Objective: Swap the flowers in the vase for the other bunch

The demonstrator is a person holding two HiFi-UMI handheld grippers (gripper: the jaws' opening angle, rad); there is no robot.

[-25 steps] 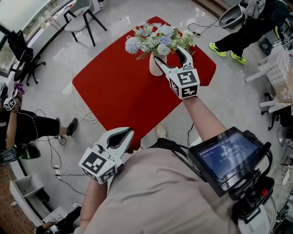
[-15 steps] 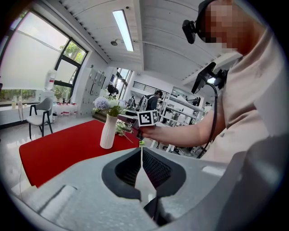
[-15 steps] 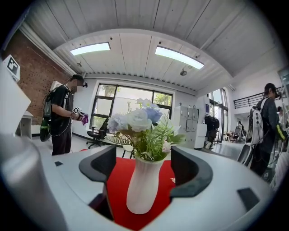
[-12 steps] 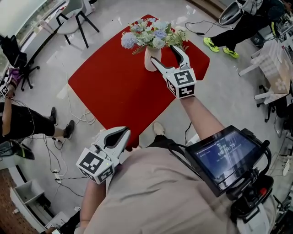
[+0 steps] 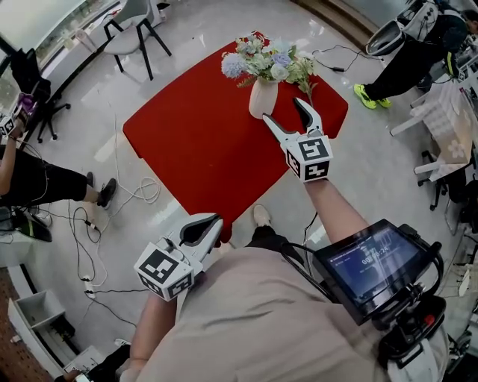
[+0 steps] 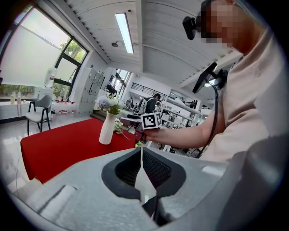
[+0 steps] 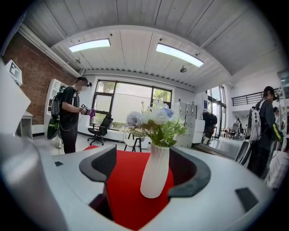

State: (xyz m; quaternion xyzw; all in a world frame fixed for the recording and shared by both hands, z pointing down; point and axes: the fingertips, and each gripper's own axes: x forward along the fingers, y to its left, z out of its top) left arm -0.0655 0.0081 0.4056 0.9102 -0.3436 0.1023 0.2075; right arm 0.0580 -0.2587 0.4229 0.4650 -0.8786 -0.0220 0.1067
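A white vase (image 5: 262, 98) with a bunch of pale blue and white flowers (image 5: 269, 61) stands at the far side of the red table (image 5: 194, 142). My right gripper (image 5: 284, 110) is open just short of the vase, its left fingertip close to the vase's foot and not touching. In the right gripper view the vase (image 7: 156, 173) and flowers (image 7: 153, 121) stand framed beyond the open gripper (image 7: 145, 170). My left gripper (image 5: 211, 221) is shut and empty, held low by the table's near corner. From the left gripper (image 6: 141, 154) view, the vase (image 6: 107, 128) is far off.
A chair (image 5: 133, 22) stands past the table's far left. Cables (image 5: 123, 198) trail on the floor at left, next to a seated person (image 5: 37, 186). Another person (image 5: 407, 52) is at the upper right. A tablet (image 5: 370, 261) hangs at my chest.
My right gripper has drawn back a little from the vase toward me, its jaws still open. The left gripper stays shut, low beside my body.
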